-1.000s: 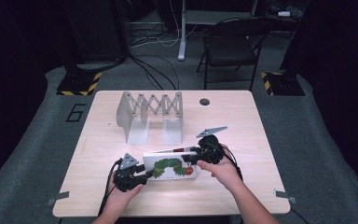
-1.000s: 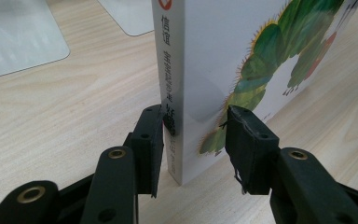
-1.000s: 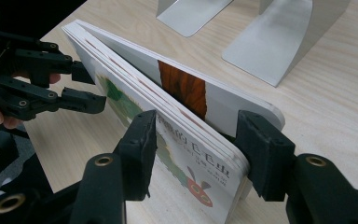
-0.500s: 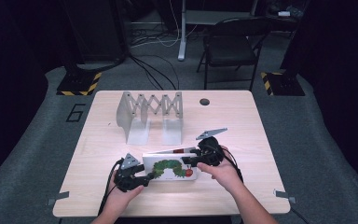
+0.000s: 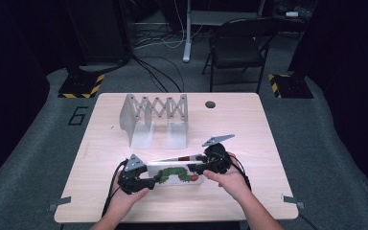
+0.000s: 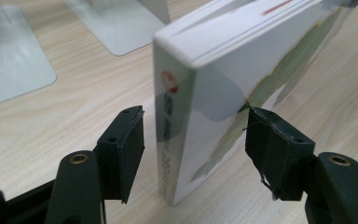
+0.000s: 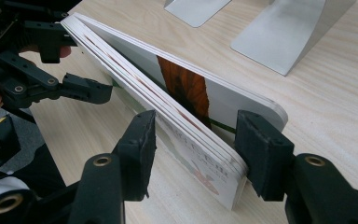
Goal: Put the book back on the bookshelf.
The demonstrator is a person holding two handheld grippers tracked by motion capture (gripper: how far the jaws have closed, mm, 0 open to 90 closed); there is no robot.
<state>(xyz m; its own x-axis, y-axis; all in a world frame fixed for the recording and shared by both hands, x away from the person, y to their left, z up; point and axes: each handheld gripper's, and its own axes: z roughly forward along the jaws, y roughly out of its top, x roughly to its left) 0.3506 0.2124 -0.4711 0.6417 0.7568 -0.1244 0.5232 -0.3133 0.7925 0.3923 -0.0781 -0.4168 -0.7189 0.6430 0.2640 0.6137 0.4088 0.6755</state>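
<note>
A board book (image 5: pixel 176 173) with a caterpillar cover is stood on its long edge at the near middle of the tabletop (image 5: pixel 249 124), in front of a grey expanding file rack (image 5: pixel 154 117). Its right end is clenched by the right tongs (image 7: pixel 195 140). The left tongs (image 6: pixel 195 149) have just been opening (the spine end is seen between their pads, with a gap on one side), so the book is released there.
</note>
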